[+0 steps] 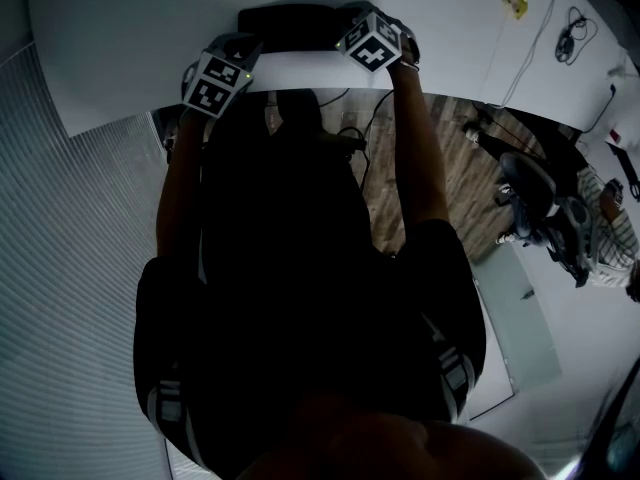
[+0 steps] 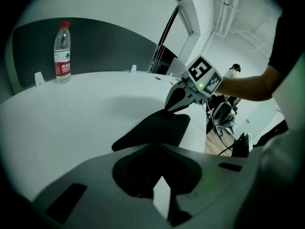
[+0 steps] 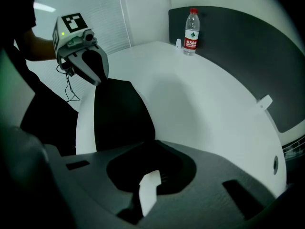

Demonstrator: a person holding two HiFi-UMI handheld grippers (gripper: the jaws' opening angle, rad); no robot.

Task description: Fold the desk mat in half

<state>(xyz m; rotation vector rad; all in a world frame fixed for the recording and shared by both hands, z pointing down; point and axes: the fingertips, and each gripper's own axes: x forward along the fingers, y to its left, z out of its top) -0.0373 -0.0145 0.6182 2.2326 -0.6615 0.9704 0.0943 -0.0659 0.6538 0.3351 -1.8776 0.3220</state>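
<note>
The black desk mat (image 1: 290, 20) lies at the near edge of the white desk (image 1: 130, 38). My left gripper (image 1: 228, 60) and right gripper (image 1: 372, 30) sit at its two near corners. In the left gripper view the mat (image 2: 155, 130) curves up off the desk into my own shut jaws (image 2: 159, 187), and the right gripper (image 2: 170, 108) pinches the other corner. The right gripper view shows the mat (image 3: 119, 118) running from my own shut jaws (image 3: 147, 187) to the left gripper (image 3: 97, 80), which is clamped on its corner.
A water bottle (image 2: 62, 51) (image 3: 191, 31) stands at the desk's far side, against a dark curved partition (image 3: 238, 46). Cables (image 1: 350, 133) trail over the wooden floor under the desk edge. A seated person (image 1: 600, 208) and an office chair (image 1: 535, 183) are to the right.
</note>
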